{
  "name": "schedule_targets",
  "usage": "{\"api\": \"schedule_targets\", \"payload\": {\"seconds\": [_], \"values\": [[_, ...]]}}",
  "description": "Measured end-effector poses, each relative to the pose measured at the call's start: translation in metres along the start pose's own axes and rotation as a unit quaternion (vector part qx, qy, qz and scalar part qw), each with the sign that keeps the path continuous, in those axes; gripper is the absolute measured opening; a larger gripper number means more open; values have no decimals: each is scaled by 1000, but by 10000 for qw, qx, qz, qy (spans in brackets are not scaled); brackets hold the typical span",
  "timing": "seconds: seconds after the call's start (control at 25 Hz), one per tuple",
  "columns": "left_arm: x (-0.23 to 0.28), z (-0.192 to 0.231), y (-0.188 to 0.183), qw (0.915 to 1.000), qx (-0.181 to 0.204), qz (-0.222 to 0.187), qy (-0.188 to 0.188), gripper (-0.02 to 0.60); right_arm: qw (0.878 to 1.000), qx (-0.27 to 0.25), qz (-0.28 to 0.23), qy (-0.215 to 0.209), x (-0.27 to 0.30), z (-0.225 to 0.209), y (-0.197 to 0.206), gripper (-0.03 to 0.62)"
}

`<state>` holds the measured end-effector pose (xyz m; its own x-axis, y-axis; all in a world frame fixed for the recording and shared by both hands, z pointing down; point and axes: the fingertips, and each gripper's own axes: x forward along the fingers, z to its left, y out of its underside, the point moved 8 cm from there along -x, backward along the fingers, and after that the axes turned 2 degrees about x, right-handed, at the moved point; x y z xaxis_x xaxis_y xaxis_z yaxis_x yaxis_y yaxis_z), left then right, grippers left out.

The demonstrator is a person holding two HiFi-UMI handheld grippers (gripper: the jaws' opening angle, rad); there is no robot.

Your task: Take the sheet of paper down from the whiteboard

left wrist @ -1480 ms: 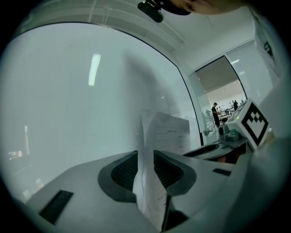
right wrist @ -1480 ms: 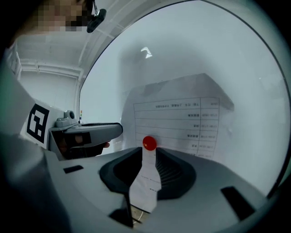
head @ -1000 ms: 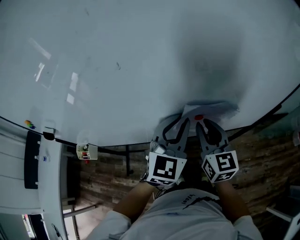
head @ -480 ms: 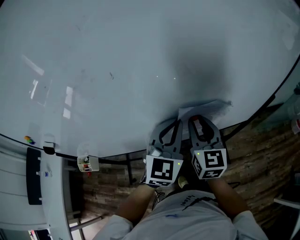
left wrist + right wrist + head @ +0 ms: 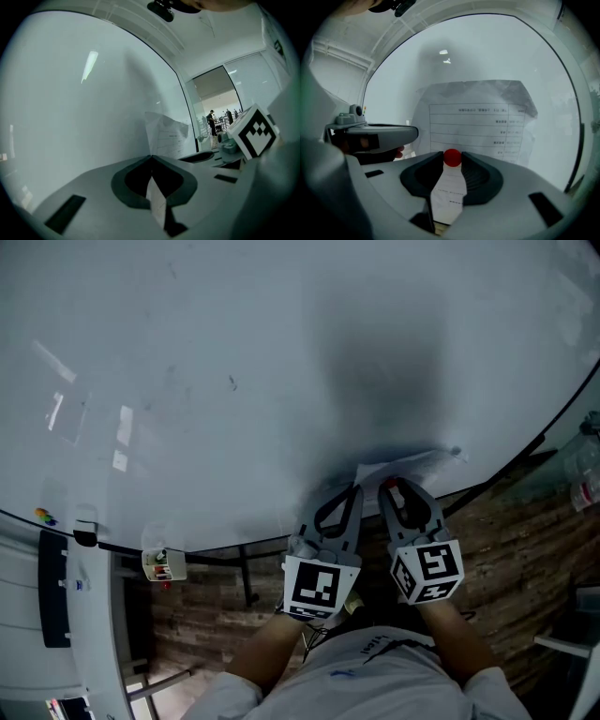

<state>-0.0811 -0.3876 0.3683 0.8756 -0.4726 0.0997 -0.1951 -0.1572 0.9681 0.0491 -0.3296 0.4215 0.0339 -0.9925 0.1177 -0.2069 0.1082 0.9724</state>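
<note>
A white printed sheet of paper (image 5: 478, 123), wavy and creased at its top edge, hangs low on the right of a large pale whiteboard (image 5: 234, 381), close above the board's bottom edge. Two hand-held grippers reach side by side to the sheet's lower part from the near side.

The left gripper (image 5: 151, 158) has its jaws pressed together on the sheet's lower left edge, and the paper rises edge-on from between the tips.

The right gripper (image 5: 452, 162) is just to the right of it. Its jaws have just been opening wide and then closing slightly. They now sit against both sides of a small round red magnet (image 5: 452, 157), which lies on the sheet (more printed paper shows through the gap below the magnet).
</note>
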Motion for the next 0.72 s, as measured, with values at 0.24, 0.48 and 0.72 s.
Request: {"api": "schedule_targets", "payload": {"seconds": [0.24,0.48,0.72], "values": [[-11,-14,16,9989,-237,360,-183,12,9990,99,126,-428,-33,-4,2,129],[-24,-51,13,9957,-540,546,-525,12,9955,30,136,-934,-68,-18,-10,129],[-37,-99,9,9899,-1097,556,-701,12,9905,2,237,-1357,-112,-39,-15,129]]}}
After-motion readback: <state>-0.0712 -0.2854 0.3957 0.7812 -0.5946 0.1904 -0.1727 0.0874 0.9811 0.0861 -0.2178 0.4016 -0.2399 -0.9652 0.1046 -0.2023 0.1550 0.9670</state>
